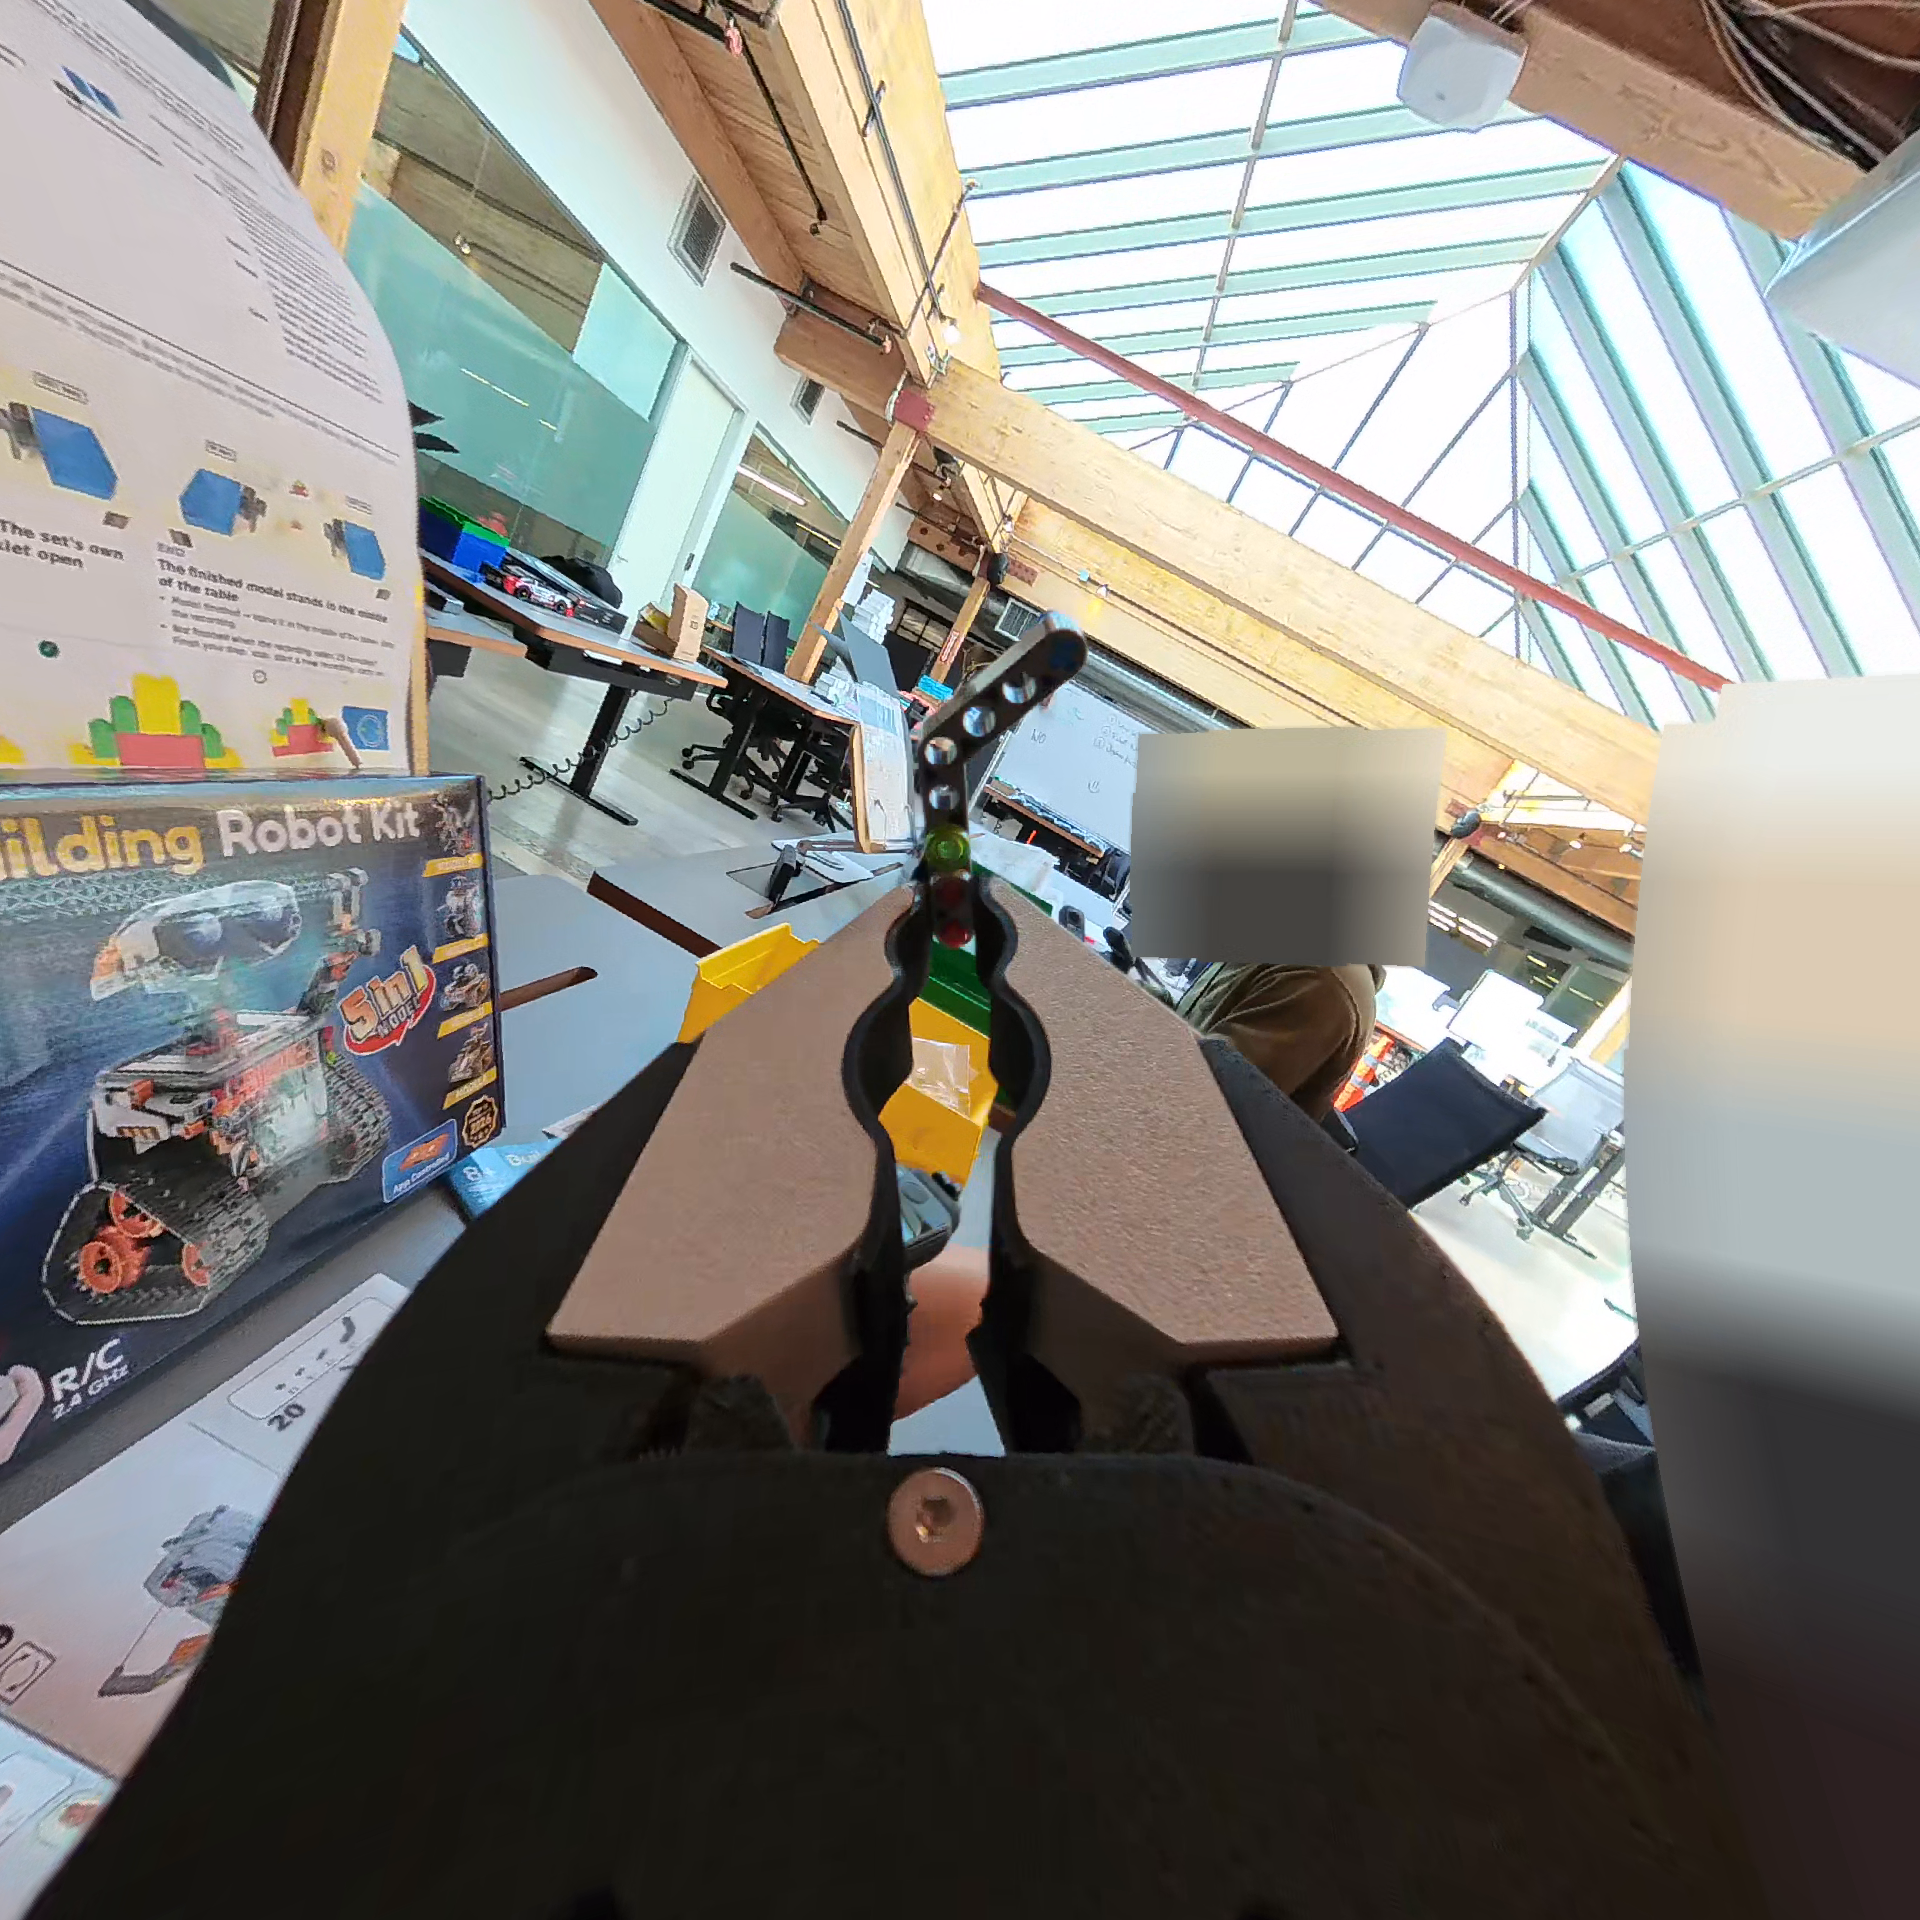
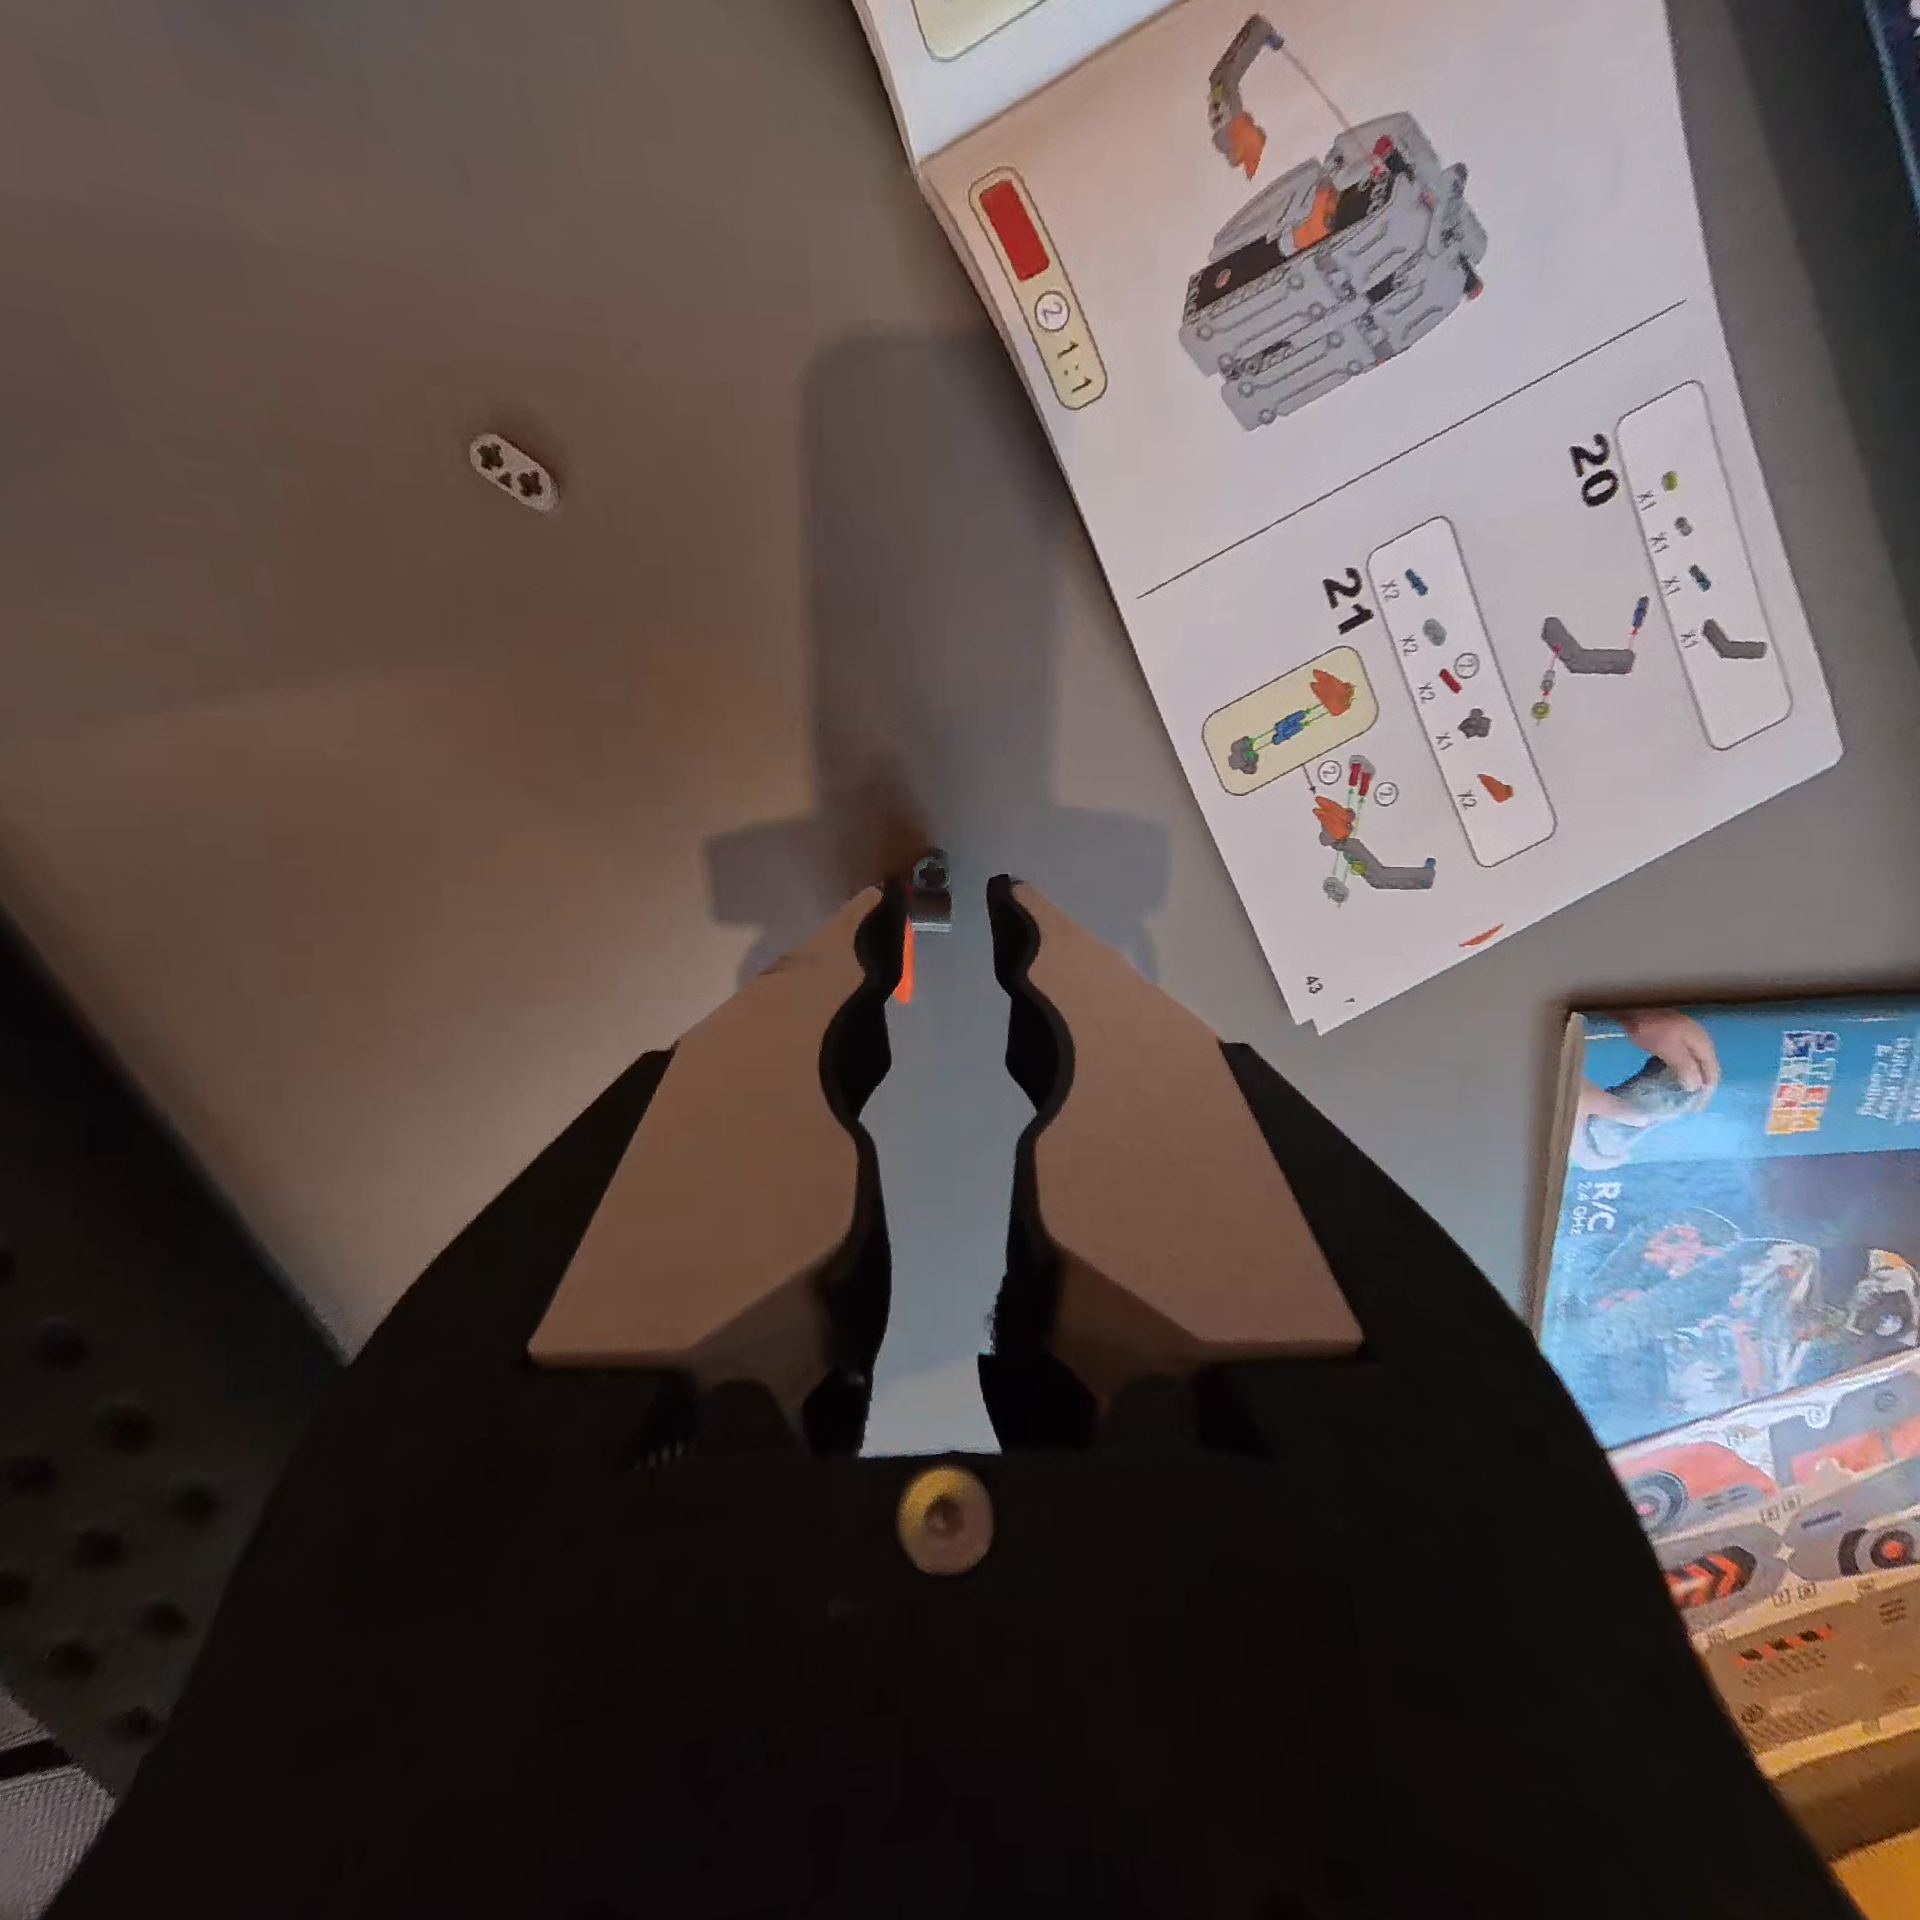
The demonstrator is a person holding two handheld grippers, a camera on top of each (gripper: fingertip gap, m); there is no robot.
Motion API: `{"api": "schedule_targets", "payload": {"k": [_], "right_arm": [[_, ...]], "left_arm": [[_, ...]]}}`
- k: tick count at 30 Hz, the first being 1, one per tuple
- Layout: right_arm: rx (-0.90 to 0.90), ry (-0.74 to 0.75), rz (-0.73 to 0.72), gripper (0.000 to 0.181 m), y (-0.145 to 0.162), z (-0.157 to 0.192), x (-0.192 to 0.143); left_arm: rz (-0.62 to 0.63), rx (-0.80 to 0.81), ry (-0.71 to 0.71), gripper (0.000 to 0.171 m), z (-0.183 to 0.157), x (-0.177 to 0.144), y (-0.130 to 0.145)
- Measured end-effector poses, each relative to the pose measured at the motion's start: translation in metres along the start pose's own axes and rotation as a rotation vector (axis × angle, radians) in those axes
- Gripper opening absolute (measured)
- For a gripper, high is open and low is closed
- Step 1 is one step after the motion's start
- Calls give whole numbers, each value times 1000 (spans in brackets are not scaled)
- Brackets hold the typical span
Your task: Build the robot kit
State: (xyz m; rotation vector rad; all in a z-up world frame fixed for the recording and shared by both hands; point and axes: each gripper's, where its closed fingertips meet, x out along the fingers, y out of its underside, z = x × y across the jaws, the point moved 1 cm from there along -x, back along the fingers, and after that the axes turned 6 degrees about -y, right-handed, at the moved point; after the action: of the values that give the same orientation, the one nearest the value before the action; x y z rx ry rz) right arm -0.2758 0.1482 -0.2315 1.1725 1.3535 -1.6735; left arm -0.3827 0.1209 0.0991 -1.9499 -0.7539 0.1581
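My left gripper (image 1: 951, 906) is shut on a dark grey bent beam (image 1: 982, 717) with several holes and holds it raised, pointing up and to the right. A green bush (image 1: 948, 850) and a red axle (image 1: 954, 916) sit at the beam's lower end, between the fingertips. My right gripper (image 2: 940, 904) is open just above the grey table (image 2: 416, 831). A small grey part (image 2: 932, 888) lies between its tips, and an orange part (image 2: 904, 971) shows against the left finger. The right wrist view is blurred, so contact is unclear.
An open instruction booklet (image 2: 1403, 468) lies right of the right gripper, with the blue kit box (image 2: 1745, 1299) nearer. A small light two-hole piece (image 2: 514, 473) lies to the left. The left wrist view shows the box (image 1: 239, 1039), a printed sheet (image 1: 187, 416), yellow bins (image 1: 748, 971) and a person (image 1: 1288, 1018). Left tips to right tips: about 35 cm.
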Motion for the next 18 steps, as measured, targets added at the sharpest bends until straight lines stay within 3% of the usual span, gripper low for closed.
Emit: {"api": "schedule_targets", "payload": {"k": [14,18], "right_arm": [[54,-26,-13,16,-1,2,6],[29,-22,3,6,1,3,9]], "left_arm": [[17,-6,1,5,3,2,2],[29,-10,5,5,3,5,5]]}}
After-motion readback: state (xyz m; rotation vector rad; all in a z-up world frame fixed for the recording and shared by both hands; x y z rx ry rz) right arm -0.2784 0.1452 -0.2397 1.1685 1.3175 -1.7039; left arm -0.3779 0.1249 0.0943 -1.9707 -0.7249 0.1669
